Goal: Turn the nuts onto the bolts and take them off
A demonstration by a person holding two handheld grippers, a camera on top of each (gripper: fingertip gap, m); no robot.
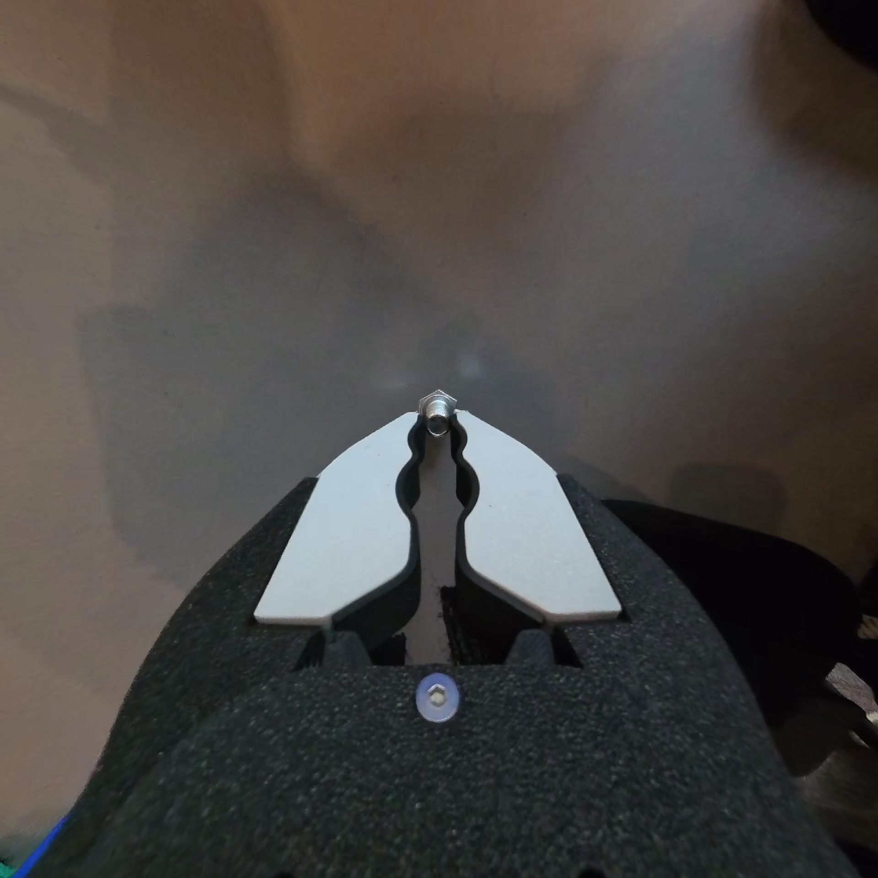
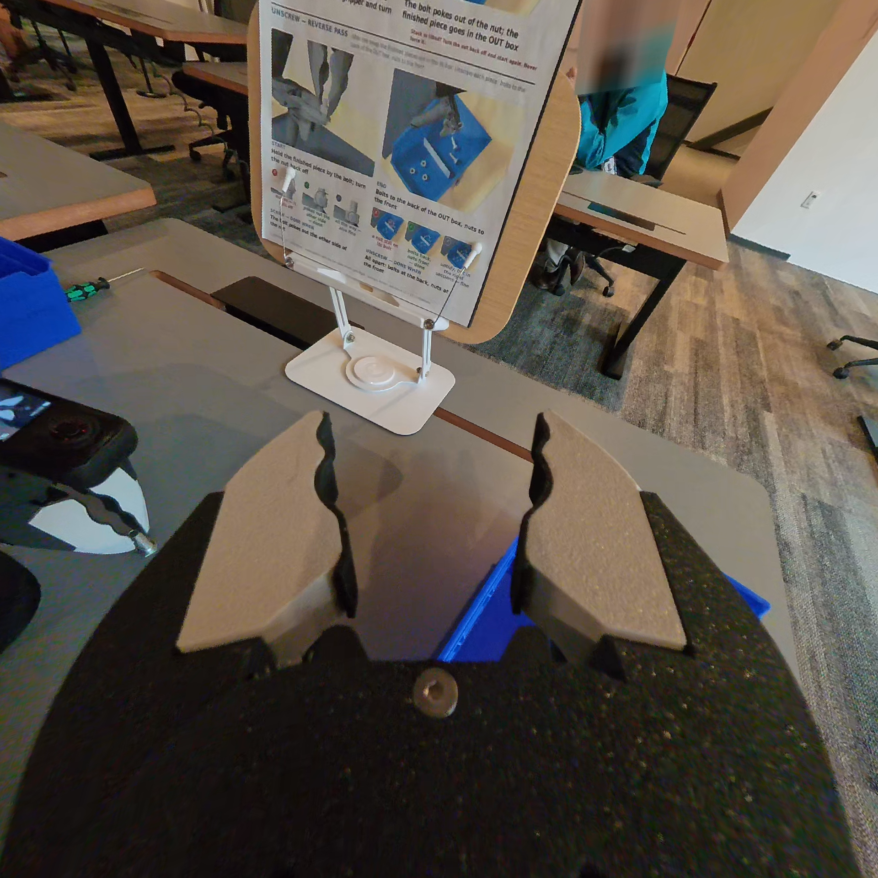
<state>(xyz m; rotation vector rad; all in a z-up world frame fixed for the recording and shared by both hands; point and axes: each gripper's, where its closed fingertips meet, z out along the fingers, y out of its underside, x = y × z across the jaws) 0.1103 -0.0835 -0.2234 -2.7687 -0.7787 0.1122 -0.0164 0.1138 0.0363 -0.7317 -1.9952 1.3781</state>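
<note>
While pinched at left tool tips, bolt, nut just beyond

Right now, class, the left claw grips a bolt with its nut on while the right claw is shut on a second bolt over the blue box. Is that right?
Not quite. The right claw is open and empty, as the right wrist view shows, above the blue box. The left claw does grip a bolt with its nut on.
</note>
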